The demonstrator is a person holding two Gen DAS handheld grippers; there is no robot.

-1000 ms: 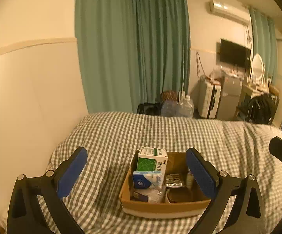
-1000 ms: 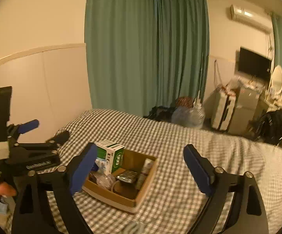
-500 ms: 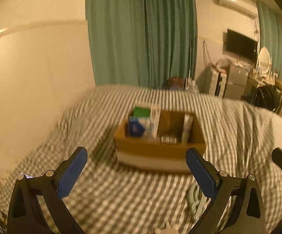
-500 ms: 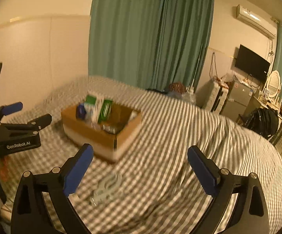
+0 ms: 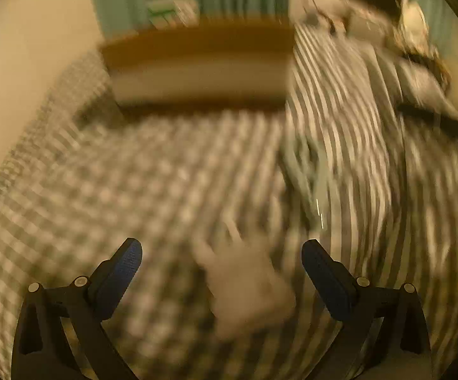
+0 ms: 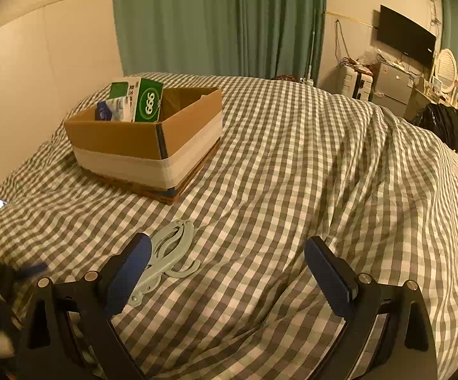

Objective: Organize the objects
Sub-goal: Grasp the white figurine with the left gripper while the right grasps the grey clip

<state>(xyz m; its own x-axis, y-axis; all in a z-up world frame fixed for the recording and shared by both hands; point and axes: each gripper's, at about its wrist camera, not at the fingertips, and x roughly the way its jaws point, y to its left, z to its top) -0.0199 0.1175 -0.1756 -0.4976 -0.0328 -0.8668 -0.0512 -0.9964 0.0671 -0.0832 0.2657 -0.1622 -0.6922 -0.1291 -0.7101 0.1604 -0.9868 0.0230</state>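
While both grippers hang wide open and empty over the checked bed [image 6: 292,164], the cardboard box [image 6: 146,141] sits on it near the wall, a green carton [image 6: 148,104] standing inside. Pale folding hanger [image 6: 168,253] lies flat just beside the right gripper [image 6: 227,266]'s left finger. Left gripper [image 5: 221,264] view is motion-blurred; a pale object between its fingers can't be identified.

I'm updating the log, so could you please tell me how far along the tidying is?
Done: the green-and-white carton and a blue-and-white packet stand in the brown cardboard box. In hand: nothing; the right gripper and left gripper are open. Left: the pale blue-grey folding plastic hanger lies on the checked bedcover.
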